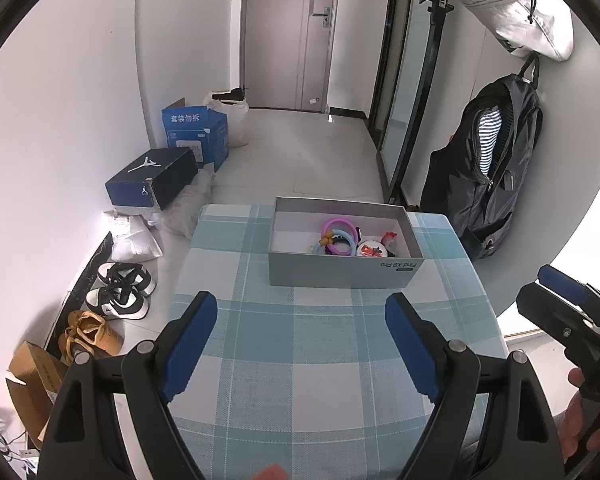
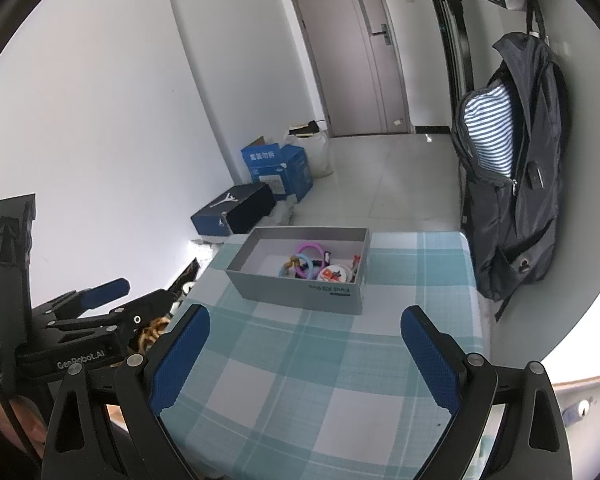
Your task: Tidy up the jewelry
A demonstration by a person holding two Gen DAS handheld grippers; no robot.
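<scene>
My left gripper (image 1: pixel 302 320) sits wide open over the table (image 1: pixel 320 380), nothing between its fingers (image 1: pixel 192 344), which carry blue textured rubber pads on black plastic arms. My right gripper (image 2: pixel 305 334) is likewise spread wide and holding nothing, with the same blue dimpled pads. Both hover above the near part of the checked cloth, a woven teal-and-white plaid lying flat.

Straight ahead of the left gripper, past its fingertips, stands the box (image 1: pixel 342 270): grey matte cardboard, rectangular, open top, white inside, printed lettering upside down on its near wall. From the right gripper the box (image 2: pixel 300 288) sits ahead and slightly left. The jewelry is all inside it, bunched toward the right end: a purple ring (image 1: pixel 340 228) of smooth plastic, a pale blue ring (image 1: pixel 342 238) overlapping it, a round white disc (image 1: pixel 372 249) with red print, and a small red piece (image 1: pixel 390 237) touching the far-right wall. Dark bits lie under the rings; I can't tell what they are.

Off to the left gripper's right, the other gripper (image 1: pixel 568 304) shows side-on at the table edge. On the floor left of the table: a dark blue shoebox (image 1: pixel 152 178), glossy, and black-and-white sneakers (image 1: pixel 120 292). On the wall to the right hangs a black nylon backpack (image 2: pixel 516 184), unzipped, striped fabric showing.
</scene>
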